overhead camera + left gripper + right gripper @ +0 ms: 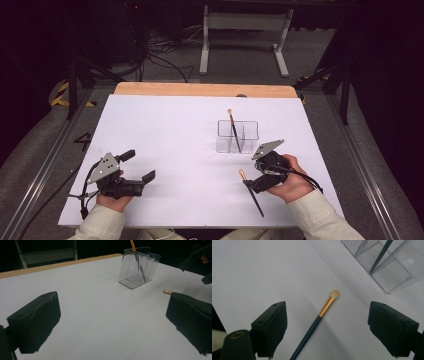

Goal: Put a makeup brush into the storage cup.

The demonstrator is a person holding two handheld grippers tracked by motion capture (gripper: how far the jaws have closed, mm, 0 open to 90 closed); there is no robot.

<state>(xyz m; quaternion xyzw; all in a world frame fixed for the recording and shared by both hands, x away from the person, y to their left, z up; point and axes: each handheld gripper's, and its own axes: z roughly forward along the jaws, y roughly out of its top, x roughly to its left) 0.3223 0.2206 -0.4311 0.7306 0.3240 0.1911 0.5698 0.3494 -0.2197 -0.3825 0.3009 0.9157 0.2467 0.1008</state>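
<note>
— Organizer contents, as seen from the high view?
— One brush is stood tilted in it. A second brush is laid on the table, under the right gripper; the left gripper is held well apart.

— Left gripper view?
— Jaws are spread, nothing between; the organizer is seen ahead.

— Right gripper view?
— Jaws are parted over the lying brush, untouched, beside the organizer.

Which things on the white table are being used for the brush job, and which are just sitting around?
Part of the job:
- dark-handled brush with gold band lying on the table
- clear plastic divided box
- second dark brush standing in that box
- right tongs, open over the lying brush

Just there:
- left tongs, open, holding nothing
- white metal stand on the floor behind
</note>
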